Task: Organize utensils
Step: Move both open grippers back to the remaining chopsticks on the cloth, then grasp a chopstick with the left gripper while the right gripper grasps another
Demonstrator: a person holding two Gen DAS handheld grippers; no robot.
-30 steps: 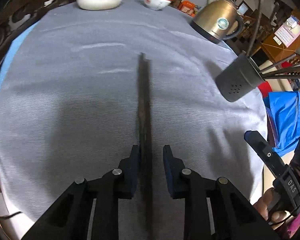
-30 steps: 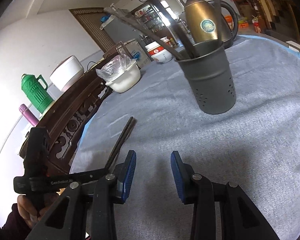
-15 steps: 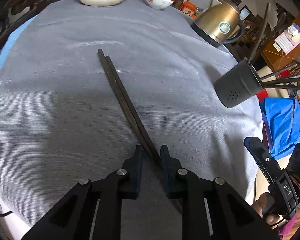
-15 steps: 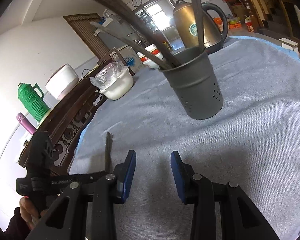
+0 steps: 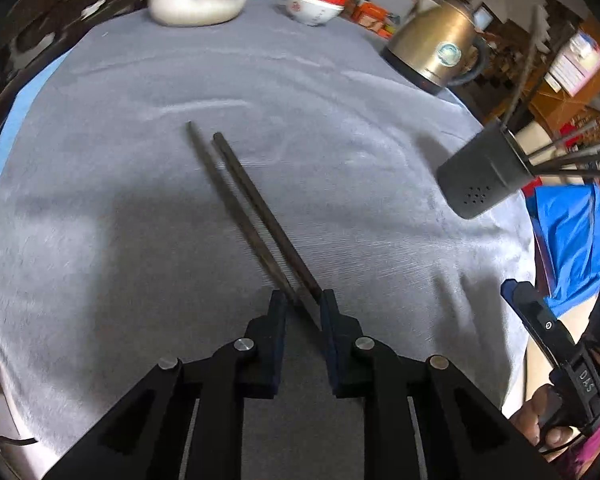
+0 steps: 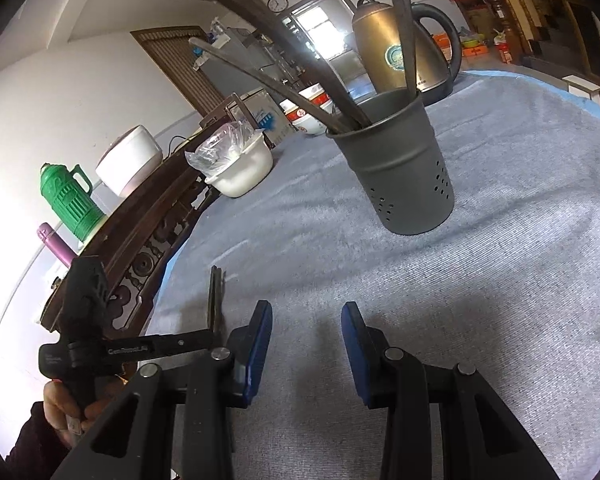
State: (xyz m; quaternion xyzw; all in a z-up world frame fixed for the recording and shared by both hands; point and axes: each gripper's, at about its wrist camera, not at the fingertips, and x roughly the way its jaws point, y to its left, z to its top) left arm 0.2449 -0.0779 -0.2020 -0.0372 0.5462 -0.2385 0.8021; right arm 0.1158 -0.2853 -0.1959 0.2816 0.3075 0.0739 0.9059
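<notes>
**Left claw pinching a chopstick pair that could split**

The left claw is pinched on the near ends of two dark chopsticks, which fan apart at their far tips above the grey-clothed worktop. Gripped so far back, the sticks may pivot or one may slip free on the way to the grey holder, already crowded with utensils, where splayed tips could catch its rim. The right claw hangs spread and empty.

- Right gripper: jaws parted, nothing between, over grey cloth.
- Perforated utensil holder upright, utensils inside.
- Left gripper at dark chopsticks.
</notes>
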